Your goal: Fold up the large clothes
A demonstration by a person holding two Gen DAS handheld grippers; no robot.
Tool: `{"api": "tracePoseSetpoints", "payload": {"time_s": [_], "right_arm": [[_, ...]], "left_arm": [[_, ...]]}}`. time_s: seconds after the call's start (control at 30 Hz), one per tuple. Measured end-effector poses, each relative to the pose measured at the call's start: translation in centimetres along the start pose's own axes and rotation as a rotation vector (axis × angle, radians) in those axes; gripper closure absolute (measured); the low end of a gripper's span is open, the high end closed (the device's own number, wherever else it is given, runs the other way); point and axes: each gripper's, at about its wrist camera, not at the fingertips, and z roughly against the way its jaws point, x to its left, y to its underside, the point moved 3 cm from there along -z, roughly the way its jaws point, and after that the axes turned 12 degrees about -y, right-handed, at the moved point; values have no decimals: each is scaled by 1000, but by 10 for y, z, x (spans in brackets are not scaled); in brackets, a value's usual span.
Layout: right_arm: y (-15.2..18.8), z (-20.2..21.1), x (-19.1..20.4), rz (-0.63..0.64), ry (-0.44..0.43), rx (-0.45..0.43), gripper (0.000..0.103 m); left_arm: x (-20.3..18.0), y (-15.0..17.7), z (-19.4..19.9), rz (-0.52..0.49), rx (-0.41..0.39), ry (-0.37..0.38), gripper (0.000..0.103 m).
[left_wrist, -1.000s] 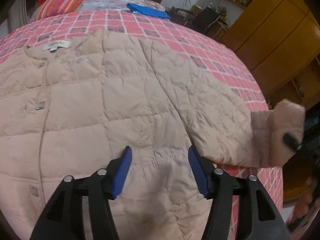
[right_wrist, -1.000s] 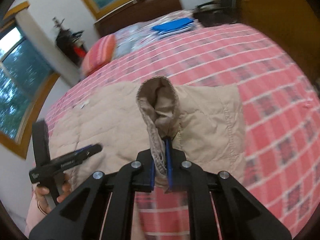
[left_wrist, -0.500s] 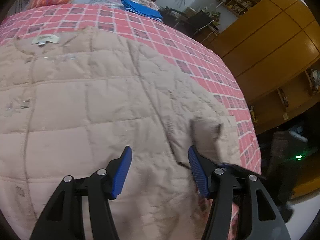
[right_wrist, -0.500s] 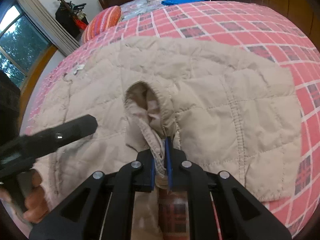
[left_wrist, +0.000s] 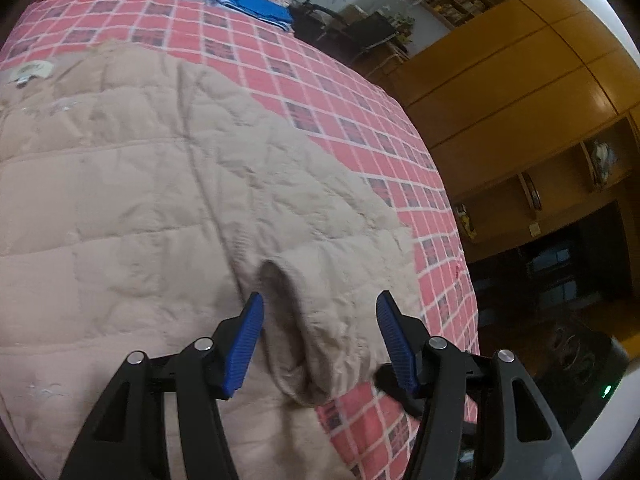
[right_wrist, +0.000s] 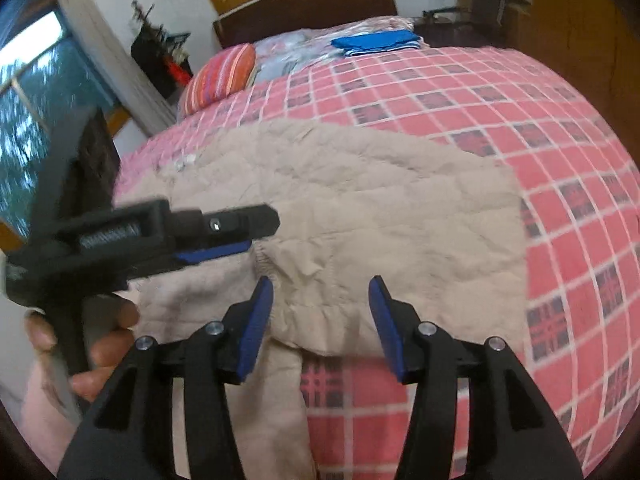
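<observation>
A beige quilted jacket (left_wrist: 140, 200) lies flat on a bed with a red checked cover (left_wrist: 320, 92). Its right sleeve (right_wrist: 400, 232) is folded inward over the body, and the cuff (left_wrist: 296, 328) rests near the bed's front edge. My left gripper (left_wrist: 318, 344) hovers open just above that cuff, nothing between its blue pads. My right gripper (right_wrist: 320, 320) is open over the folded sleeve's lower edge, holding nothing. In the right wrist view the left gripper (right_wrist: 224, 236) shows from the side, held in a hand (right_wrist: 80, 340).
A striped red pillow (right_wrist: 220, 76) and a folded blue garment (right_wrist: 376, 42) lie at the bed's far end. Wooden wardrobes (left_wrist: 520, 92) stand to the right of the bed, and windows (right_wrist: 36, 92) on the left. The bed's edge drops off just below the grippers.
My right gripper carried the sleeve cuff over the jacket's body, then opened and let it go. The sleeve now lies folded inward. My left gripper swung right toward the cuff.
</observation>
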Motion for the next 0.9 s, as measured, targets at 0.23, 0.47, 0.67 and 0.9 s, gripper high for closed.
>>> {"api": "tracePoseSetpoints", "payload": {"time_s": [0.23, 0.47, 0.67, 0.9], "right_arm": [[10, 24, -48, -110, 101, -26, 58], [18, 20, -72, -202, 64, -38, 61], [15, 24, -77, -241, 42, -47, 56], [15, -1, -61, -223, -32, 16, 56]], "left_arm": [[-8, 8, -24, -6, 77, -10, 80], [1, 14, -15, 20, 38, -42, 101], [21, 6, 37, 19, -85, -47, 101], [94, -6, 85, 71, -186, -193, 102]]}}
